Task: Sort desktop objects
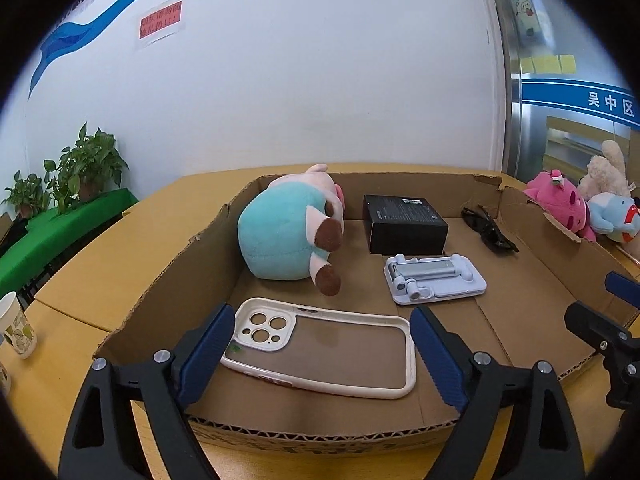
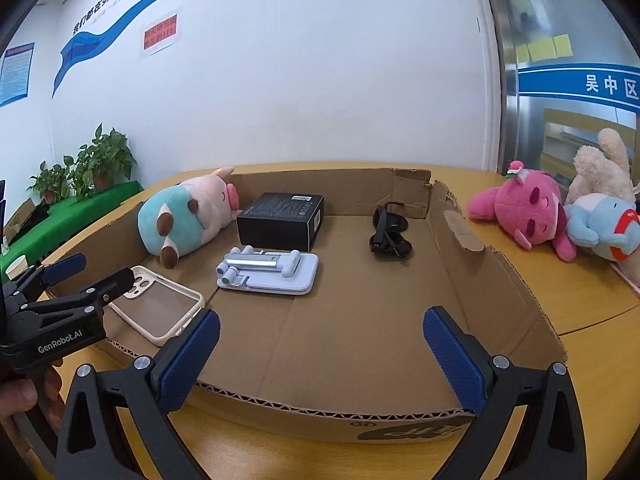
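Two sets of fingers are spread and empty: my left gripper (image 1: 320,354) straddles the phone case (image 1: 320,350) lying flat in the cardboard box (image 1: 168,280), long axis crosswise, while my right gripper (image 2: 322,354) hovers further right.

Both claws gape wide and hold nothing: left claw (image 1: 320,354) level, right claw (image 2: 322,354) beside it.

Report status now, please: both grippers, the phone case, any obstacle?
Left gripper open, astride phone case in box. Right gripper open, empty, at the box's near edge. Plush just beyond case, not blocking.
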Action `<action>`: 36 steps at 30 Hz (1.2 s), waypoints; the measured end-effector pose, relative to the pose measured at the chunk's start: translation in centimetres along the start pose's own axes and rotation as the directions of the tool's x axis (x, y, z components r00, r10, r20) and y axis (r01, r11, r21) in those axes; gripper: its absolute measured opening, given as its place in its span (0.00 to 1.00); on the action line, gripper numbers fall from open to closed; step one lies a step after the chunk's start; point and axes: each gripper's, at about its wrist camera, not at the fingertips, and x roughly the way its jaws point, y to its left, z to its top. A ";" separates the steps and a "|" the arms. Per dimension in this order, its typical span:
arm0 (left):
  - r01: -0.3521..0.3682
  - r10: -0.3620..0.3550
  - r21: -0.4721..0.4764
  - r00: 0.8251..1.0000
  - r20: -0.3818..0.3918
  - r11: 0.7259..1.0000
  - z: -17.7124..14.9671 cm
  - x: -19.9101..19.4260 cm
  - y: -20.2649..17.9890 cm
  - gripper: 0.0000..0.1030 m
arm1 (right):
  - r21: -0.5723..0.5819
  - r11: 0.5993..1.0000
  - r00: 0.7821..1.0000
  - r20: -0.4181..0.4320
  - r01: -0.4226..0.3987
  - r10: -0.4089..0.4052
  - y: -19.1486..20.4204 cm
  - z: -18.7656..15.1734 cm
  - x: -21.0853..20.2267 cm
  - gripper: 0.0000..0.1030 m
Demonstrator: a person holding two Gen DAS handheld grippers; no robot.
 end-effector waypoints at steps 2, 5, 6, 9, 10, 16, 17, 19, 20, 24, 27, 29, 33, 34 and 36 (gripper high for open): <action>0.001 -0.001 0.000 1.000 0.000 1.000 0.0 0.0 0.0 0.88 | -0.001 1.000 1.000 0.000 0.000 0.000 0.0 0.0 0.0 1.00; 0.001 -0.001 0.000 1.000 0.000 1.000 0.0 0.0 0.0 0.88 | -0.001 1.000 1.000 0.002 0.000 0.000 0.0 0.1 0.0 1.00; 0.001 -0.001 0.000 1.000 0.000 1.000 0.0 0.0 0.0 0.88 | 0.000 1.000 1.000 0.002 0.000 0.000 0.0 0.1 0.0 1.00; 0.002 -0.002 -0.001 1.000 -0.001 1.000 0.0 0.1 0.0 0.89 | -0.001 1.000 1.000 0.002 -0.001 0.001 0.0 0.1 0.0 1.00; 0.003 -0.003 -0.001 1.000 -0.001 1.000 0.0 0.1 0.1 0.89 | -0.001 1.000 1.000 0.002 -0.001 0.001 0.0 0.1 0.0 1.00; 0.034 -0.034 0.021 0.999 -0.015 0.999 0.0 0.5 -0.2 1.00 | -0.005 1.000 1.000 -0.007 -0.005 0.005 0.0 0.1 -0.1 1.00; 0.035 -0.035 0.021 0.999 -0.016 0.999 0.0 0.5 -0.2 1.00 | -0.005 1.000 1.000 -0.006 -0.007 0.007 0.0 0.0 -0.2 1.00; 0.035 -0.034 0.021 0.999 -0.017 0.999 0.0 0.5 -0.2 1.00 | -0.006 1.000 1.000 -0.007 -0.005 0.005 0.0 0.0 -0.2 1.00; 0.035 -0.034 0.020 0.999 -0.019 0.999 0.0 0.5 -0.2 1.00 | -0.005 1.000 1.000 -0.008 -0.005 0.005 0.0 0.0 -0.2 1.00; 0.036 -0.035 0.020 0.999 -0.020 0.999 0.0 0.5 -0.1 1.00 | -0.005 1.000 1.000 -0.008 -0.004 0.004 0.1 0.0 -0.2 1.00; 0.034 -0.034 0.019 0.999 -0.019 0.999 0.0 0.5 -0.1 1.00 | -0.005 1.000 1.000 -0.008 -0.004 0.004 0.1 0.0 -0.2 1.00; 0.034 -0.034 0.019 0.999 -0.019 0.999 0.0 0.5 -0.1 1.00 | -0.005 1.000 1.000 -0.008 -0.004 0.004 0.1 0.0 -0.2 1.00; 0.034 -0.033 0.019 0.999 -0.020 0.999 0.0 0.5 -0.1 1.00 | -0.005 1.000 1.000 -0.008 -0.004 0.004 0.1 0.0 -0.1 1.00; 0.034 -0.034 0.019 0.999 -0.020 0.999 0.0 0.5 -0.1 1.00 | -0.006 1.000 1.000 -0.009 -0.004 0.004 0.1 0.0 -0.1 1.00; 0.033 -0.033 0.018 0.999 -0.020 0.999 0.0 0.5 -0.1 1.00 | -0.006 1.000 1.000 -0.009 -0.005 0.005 0.1 0.0 -0.1 1.00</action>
